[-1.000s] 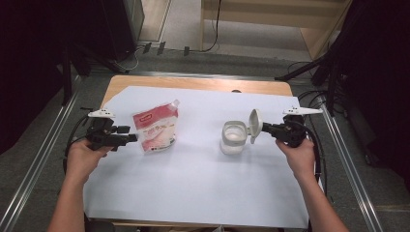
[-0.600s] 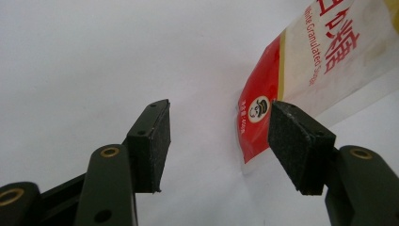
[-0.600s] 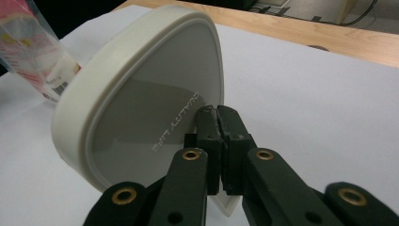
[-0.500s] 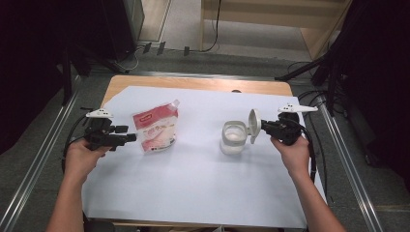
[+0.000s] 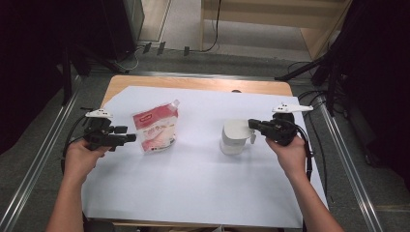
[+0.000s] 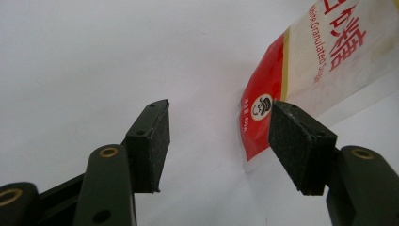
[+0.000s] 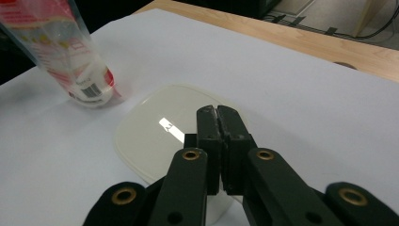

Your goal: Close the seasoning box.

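A red and white sugar pouch stands on the white sheet at the left; its red corner lies just beyond my left gripper's right jaw. My left gripper is open, low over the sheet, with nothing between its pads. A white lidded container sits to the right of centre with its lid lying flat on top. My right gripper is shut, jaws pressed together, its tips over the lid's near edge. The pouch stands beyond the container.
A white paper sheet covers most of the wooden table. Metal rails run along both sides, and cables lie on the floor behind. Bare wood shows past the sheet's far edge.
The container's lid, upright against the right gripper before, now lies flat on the container. The right gripper has moved slightly left over it. The left gripper has barely moved.
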### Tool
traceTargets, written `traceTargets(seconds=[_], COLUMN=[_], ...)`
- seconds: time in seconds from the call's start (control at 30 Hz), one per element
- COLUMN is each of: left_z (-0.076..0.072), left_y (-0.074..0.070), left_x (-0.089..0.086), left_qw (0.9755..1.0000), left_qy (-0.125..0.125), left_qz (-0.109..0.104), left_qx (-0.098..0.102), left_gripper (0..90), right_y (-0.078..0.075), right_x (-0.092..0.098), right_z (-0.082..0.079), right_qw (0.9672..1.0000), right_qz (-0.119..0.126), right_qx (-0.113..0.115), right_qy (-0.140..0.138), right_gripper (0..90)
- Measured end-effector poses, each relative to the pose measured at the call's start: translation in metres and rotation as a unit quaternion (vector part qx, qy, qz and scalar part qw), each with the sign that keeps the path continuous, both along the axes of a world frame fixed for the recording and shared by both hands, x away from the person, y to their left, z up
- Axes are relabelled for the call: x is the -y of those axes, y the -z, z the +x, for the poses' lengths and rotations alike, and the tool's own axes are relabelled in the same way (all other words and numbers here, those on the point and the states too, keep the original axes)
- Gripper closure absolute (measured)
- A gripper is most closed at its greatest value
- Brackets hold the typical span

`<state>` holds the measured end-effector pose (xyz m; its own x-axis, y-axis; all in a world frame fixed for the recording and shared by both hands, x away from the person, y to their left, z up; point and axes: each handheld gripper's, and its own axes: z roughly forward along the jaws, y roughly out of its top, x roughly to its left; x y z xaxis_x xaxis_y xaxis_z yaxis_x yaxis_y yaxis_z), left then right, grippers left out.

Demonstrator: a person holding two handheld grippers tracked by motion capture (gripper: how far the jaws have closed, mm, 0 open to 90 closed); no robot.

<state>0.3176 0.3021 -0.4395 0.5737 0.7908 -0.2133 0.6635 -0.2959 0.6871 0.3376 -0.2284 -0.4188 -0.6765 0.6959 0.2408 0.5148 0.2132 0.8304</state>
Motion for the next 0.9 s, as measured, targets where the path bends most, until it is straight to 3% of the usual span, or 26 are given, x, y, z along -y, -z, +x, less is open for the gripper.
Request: traceTargets(seconds=[0.4,0.9], left_z=[0.001,0.002], left_y=[0.002,0.003], left_x=[0.004,0.005], left_qw=[1.0,0.9999], left_qy=[0.001,0.003], left_qz=[0.007,0.009], left_qx=[-0.002,-0.011], left_gripper=[37.3,36.7], right_y=[-0.003,0.0], right_x=[-0.001,0.016], right_z=[-0.003,-0.009], right_qw=[0.9999,0.9999], right_qz=[0.0,-0.004], right_qx=[0.011,0.008], right_qy=[-0.008,0.008], right_gripper=[62.6,58.3])
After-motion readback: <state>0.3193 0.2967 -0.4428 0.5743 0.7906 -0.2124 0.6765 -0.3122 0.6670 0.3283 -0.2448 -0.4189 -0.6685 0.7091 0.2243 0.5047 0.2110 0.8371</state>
